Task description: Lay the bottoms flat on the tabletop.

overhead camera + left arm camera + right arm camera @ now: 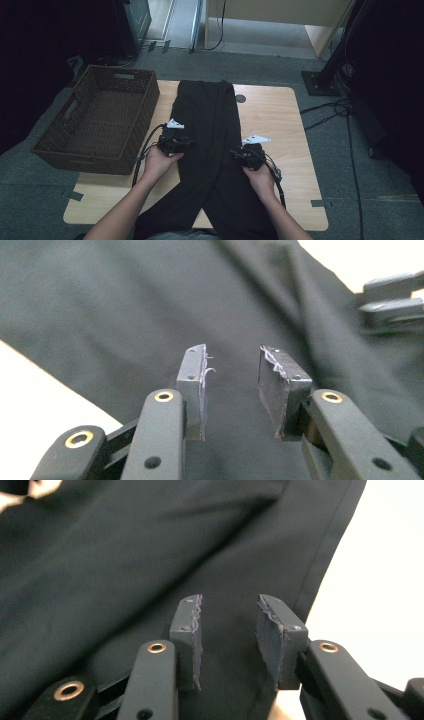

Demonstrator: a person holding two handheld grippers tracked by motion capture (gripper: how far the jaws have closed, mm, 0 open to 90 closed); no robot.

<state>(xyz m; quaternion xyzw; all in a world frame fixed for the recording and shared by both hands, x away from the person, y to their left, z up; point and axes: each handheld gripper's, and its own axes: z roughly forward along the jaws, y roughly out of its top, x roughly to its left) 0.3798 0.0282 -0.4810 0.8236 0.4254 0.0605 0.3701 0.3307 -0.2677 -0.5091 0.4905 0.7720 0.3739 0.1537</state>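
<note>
Black trousers (210,135) under both claws; left claw (232,390), right claw (230,640) part-spread, pinching nothing.

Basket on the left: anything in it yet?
Empty. The high view shows the brown wicker basket with its bare woven floor; the black trousers lie spread on the table.

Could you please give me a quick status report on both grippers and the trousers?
Left gripper open, nothing between pads. Right gripper open, at the trousers' edge. Trousers flat on table. Basket off left, nothing in the way.

Trousers (207,130) on table (280,115), basket (100,117) left
</note>
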